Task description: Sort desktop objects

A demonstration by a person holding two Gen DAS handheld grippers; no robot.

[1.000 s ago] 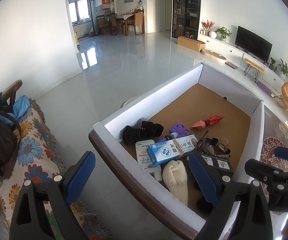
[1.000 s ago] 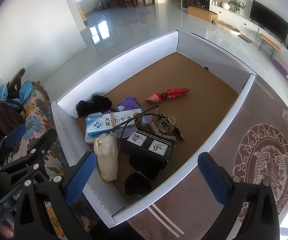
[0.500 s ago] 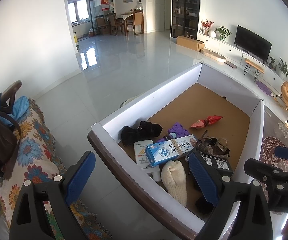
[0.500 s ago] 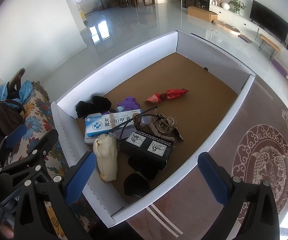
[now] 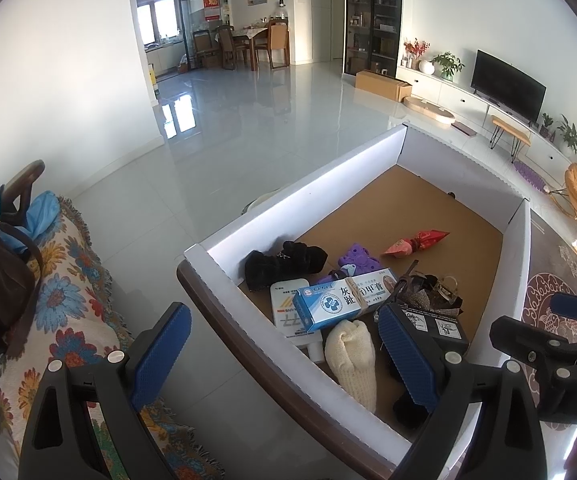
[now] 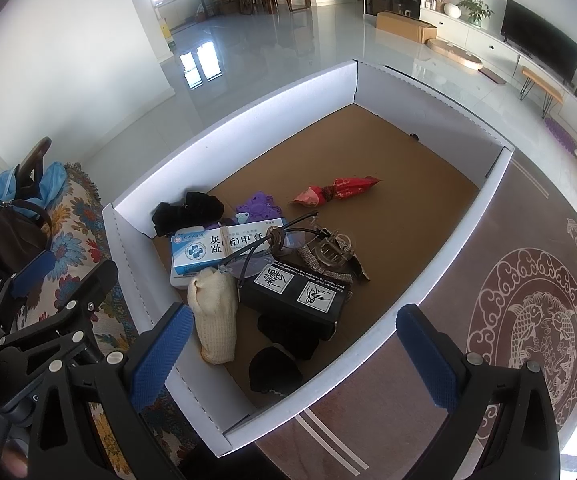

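Blue-padded fingers on your left gripper point(image 5: 284, 356) and right gripper point(image 6: 294, 356) are spread wide, holding nothing. Your clutter sits at the near end of the white-walled tray point(image 6: 248, 120): medicine box point(image 6: 218, 248), black box point(image 6: 294, 294), cream sock point(image 6: 214, 320).

- left gripper point(image 5: 284, 350): black plastic frame, triangular cut-outs in the finger arms, silver round screws near the tips
- left fingers point(image 5: 162, 354): blue pads, fine ribbed texture, rounded ends
- right gripper point(image 6: 296, 354): same black frame, same silver screws, same cut-outs
- right fingers point(image 6: 428, 358): blue ribbed pads
- right gripper body seen from left wrist view: black, pale lettering "DA", partly cut off at edge
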